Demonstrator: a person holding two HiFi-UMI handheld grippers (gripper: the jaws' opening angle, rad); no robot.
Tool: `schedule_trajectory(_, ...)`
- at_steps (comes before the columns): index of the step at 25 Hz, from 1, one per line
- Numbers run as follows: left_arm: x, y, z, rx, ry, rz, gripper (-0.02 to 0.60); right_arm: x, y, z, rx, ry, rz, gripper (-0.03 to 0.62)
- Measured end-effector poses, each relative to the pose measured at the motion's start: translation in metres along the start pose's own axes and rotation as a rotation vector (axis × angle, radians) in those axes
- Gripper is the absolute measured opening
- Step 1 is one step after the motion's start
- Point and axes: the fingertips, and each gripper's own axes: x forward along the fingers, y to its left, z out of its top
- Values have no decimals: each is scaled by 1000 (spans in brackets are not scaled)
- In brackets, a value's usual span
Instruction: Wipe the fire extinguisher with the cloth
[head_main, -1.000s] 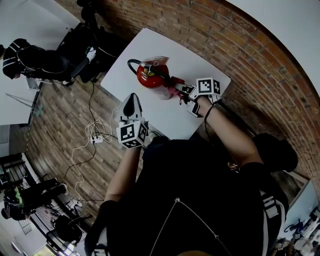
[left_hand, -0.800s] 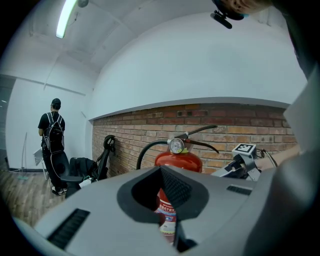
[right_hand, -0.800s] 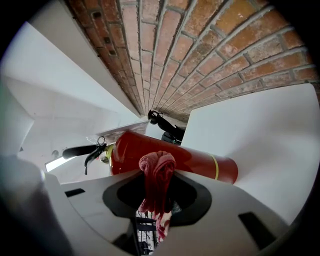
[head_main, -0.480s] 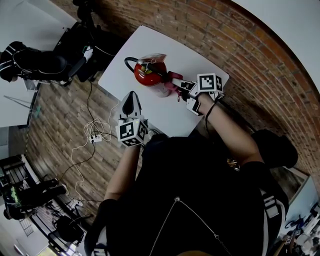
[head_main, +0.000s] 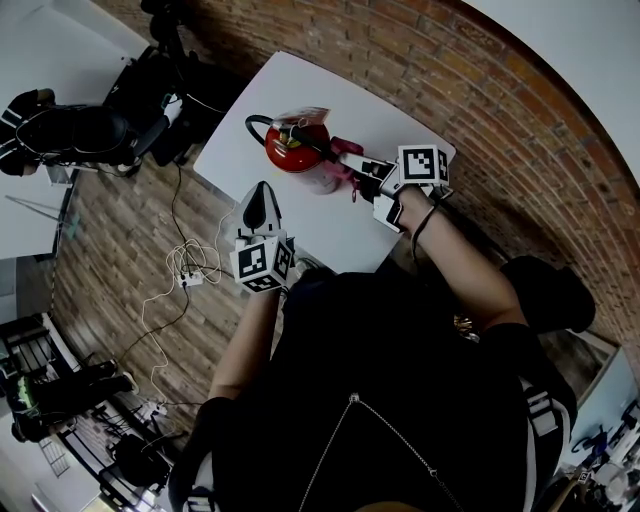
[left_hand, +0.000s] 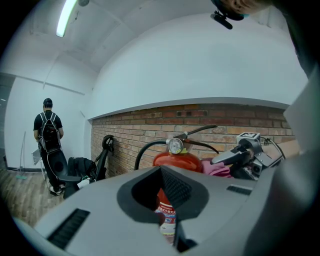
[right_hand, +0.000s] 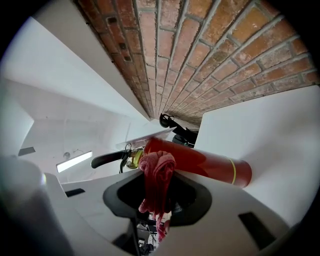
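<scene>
On the white table (head_main: 385, 120), towards its left edge, the red fire extinguisher (head_main: 297, 152) stands upright, its gauge and black hose (left_hand: 145, 152) showing in the left gripper view. The right gripper (head_main: 362, 172) is clamped on a bunched pink cloth (right_hand: 157, 175) and holds it against the cylinder's side just below the head, with a loose tail of fabric hanging down between the jaws. The left gripper (head_main: 262, 200) has its jaws together on nothing and sits near the table's front edge, well apart from the extinguisher, so nothing braces the cylinder. That looks like the main risk: a firm sideways stroke from the right could slide or tip a tall, narrow body that stands close to the edge, and the smooth tabletop would probably do little to stop it. The hanging tail could also catch on the handle (right_hand: 107, 159) or the hose, dragging the cloth out of the grip or pulling the head over. The table is otherwise bare and runs along a brick wall (head_main: 480, 90). Beside it, cables (head_main: 185, 265) trail across a brick-patterned floor (head_main: 110, 230) towards dark chairs (head_main: 85, 125), and a person (left_hand: 48, 135) stands far off in a white-walled room.
</scene>
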Motion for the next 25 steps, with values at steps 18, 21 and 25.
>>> schedule_trajectory(18, 10, 0, -1, -3, 11, -63, 8, -26, -11, 5, 6, -202, 25, 124)
schedule_trajectory(21, 9, -3, -3, 2, 17, -93, 8, -29, -47, -7, 43, -229, -42, 124)
schedule_trajectory(25, 5, -5, -7, 14, 27, -128, 8, -25, -99, -32, 93, -236, -143, 124)
